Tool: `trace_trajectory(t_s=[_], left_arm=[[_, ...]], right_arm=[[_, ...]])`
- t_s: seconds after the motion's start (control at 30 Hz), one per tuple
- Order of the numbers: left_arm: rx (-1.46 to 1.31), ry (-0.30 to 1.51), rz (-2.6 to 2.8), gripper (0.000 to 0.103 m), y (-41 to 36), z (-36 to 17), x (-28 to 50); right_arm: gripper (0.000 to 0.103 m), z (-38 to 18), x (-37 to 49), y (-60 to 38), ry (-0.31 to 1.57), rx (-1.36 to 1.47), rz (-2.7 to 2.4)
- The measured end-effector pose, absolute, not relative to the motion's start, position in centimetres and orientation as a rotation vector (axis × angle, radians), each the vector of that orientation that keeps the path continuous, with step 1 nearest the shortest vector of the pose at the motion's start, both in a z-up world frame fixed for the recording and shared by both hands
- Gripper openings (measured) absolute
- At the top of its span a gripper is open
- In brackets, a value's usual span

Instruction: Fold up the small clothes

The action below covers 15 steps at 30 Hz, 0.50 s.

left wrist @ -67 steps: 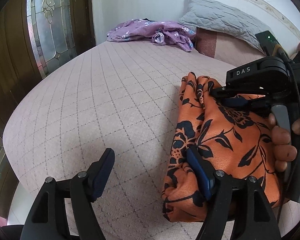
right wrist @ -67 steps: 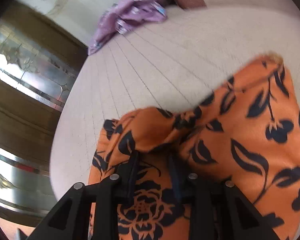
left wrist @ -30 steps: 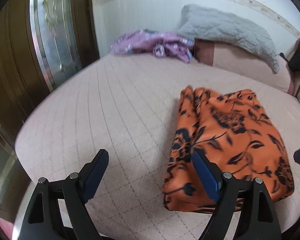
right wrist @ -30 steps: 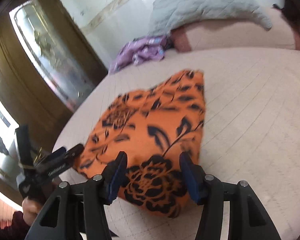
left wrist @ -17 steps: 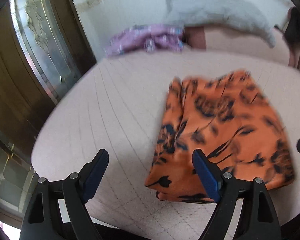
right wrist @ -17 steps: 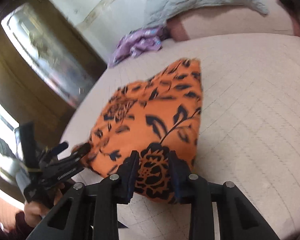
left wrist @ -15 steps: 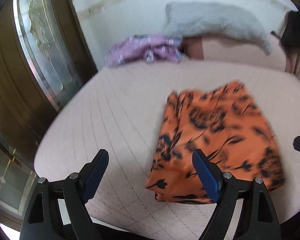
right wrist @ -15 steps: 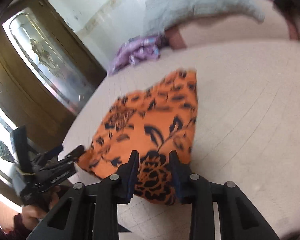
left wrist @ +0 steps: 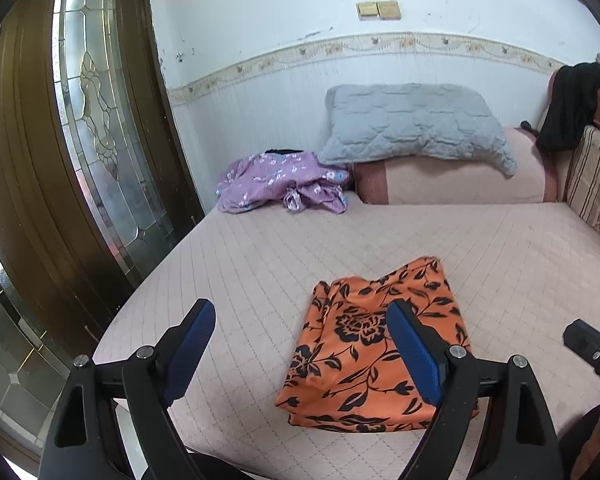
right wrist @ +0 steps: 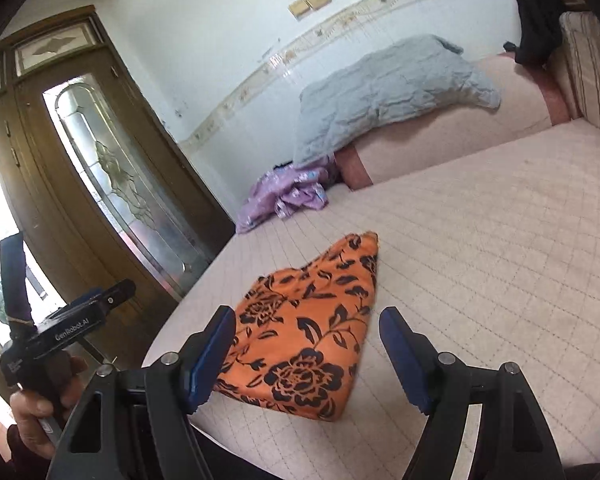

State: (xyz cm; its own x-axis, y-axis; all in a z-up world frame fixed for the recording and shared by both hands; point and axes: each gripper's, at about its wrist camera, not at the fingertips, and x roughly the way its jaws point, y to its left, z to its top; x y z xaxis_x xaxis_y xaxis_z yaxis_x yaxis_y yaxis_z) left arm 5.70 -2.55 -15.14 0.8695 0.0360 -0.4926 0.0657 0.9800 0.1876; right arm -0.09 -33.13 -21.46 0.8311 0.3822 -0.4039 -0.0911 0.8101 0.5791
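An orange garment with black flowers (left wrist: 364, 344) lies folded into a compact rectangle near the front edge of the pink quilted bed (left wrist: 340, 240). It also shows in the right wrist view (right wrist: 308, 332). My left gripper (left wrist: 300, 352) is open and empty, raised above and in front of the garment. My right gripper (right wrist: 308, 356) is open and empty, held back from the garment's near edge. Neither gripper touches the cloth. The hand-held left gripper also shows at the left of the right wrist view (right wrist: 76, 320).
A crumpled purple floral garment (left wrist: 280, 188) lies at the bed's far left corner. A grey quilted pillow (left wrist: 412, 124) rests on a pink bolster. A wooden door with glass panels (left wrist: 80, 152) stands left of the bed. A striped cushion (left wrist: 596, 184) is at the right.
The right gripper let go of the orange garment and opened. Both grippers pulled back and up from it. The garment stays folded on the bed.
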Motion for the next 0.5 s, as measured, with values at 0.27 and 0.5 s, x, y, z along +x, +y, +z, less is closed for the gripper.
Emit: trace_trajectory(t_s=[0.27,0.5], left_arm=[[0.208,0.489,0.016,0.088,-2.5,-14.3,5.4],[0.205,0.463,0.055,0.088,-1.9,-13.9,5.6]], right_arm=[[0.078,-21.4,0.0,-32.4,0.52,0.552,0.284],[0.078,-21.6,0.1,-32.7,0.517,0.571,0.289]])
